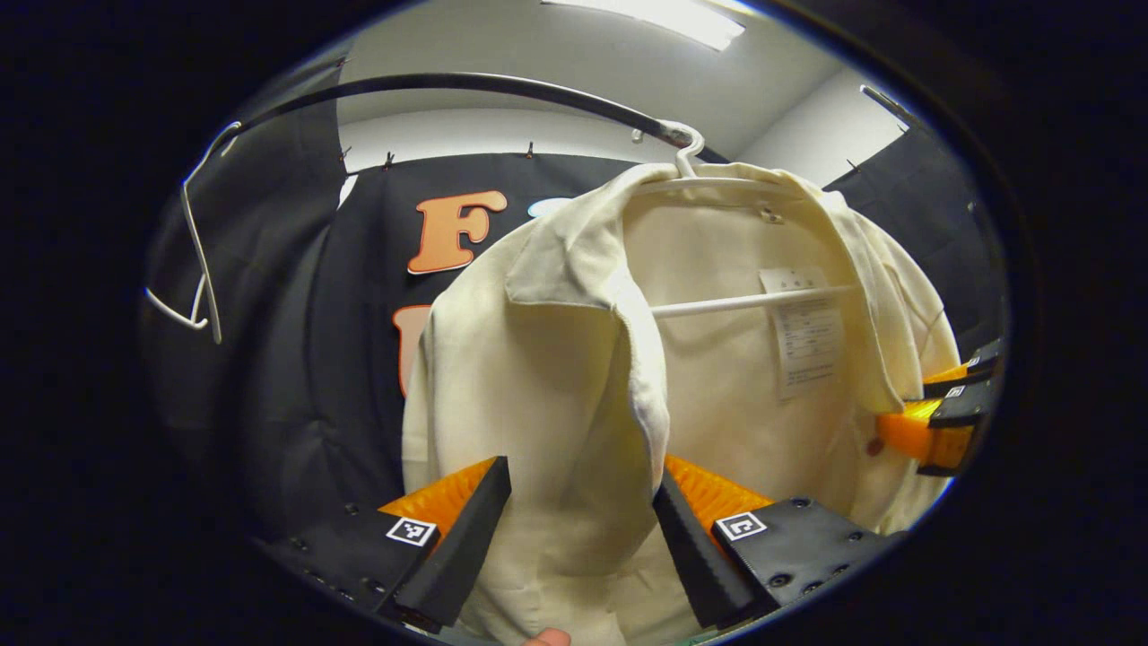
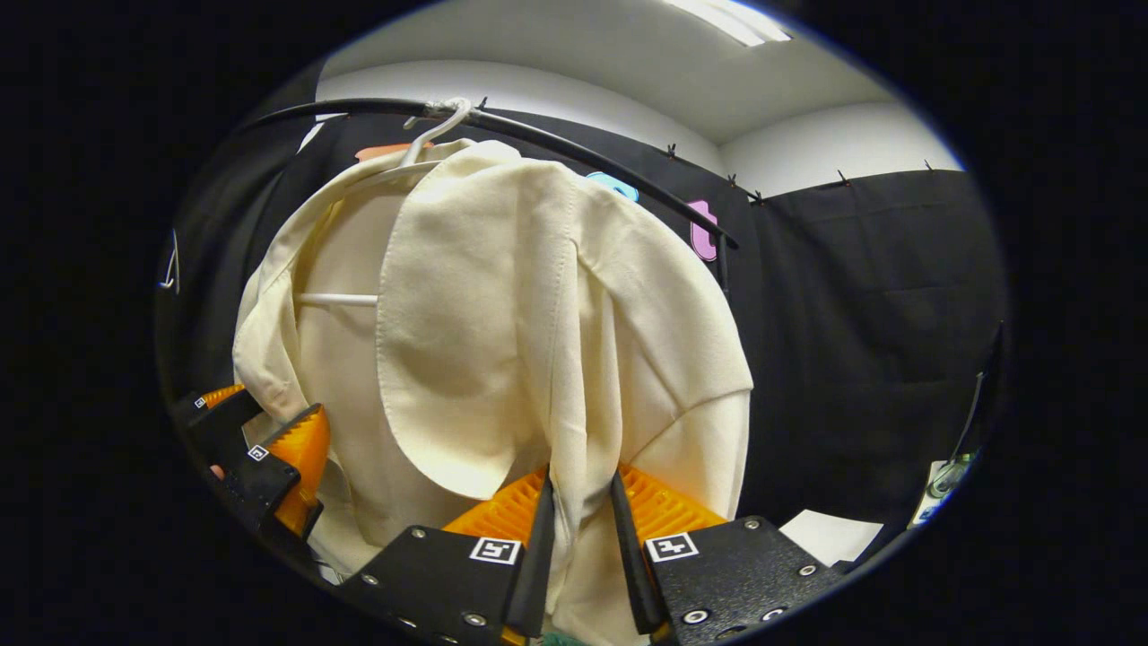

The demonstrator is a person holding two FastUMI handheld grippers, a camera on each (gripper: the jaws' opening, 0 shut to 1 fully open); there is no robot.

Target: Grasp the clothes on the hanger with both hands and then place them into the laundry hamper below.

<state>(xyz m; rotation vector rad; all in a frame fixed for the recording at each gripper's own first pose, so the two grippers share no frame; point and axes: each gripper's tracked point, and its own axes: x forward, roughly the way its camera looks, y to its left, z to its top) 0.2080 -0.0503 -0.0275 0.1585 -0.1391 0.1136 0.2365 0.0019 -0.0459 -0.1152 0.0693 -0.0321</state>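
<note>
- The cream shirt (image 1: 556,377) hangs open-fronted on a white hanger (image 1: 744,301), hooked over the black rail (image 1: 466,85), so both front panels are free to take.
- The right gripper (image 2: 581,511) pinches 1 panel's fold, its fingers nearly together.
- The left gripper (image 1: 583,502) stands spread around the other panel's edge, not yet closed on it.

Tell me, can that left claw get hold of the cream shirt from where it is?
Probably yes. The left claw is open with the cream shirt's front edge already between its fingers, and nothing sits in between.
</note>
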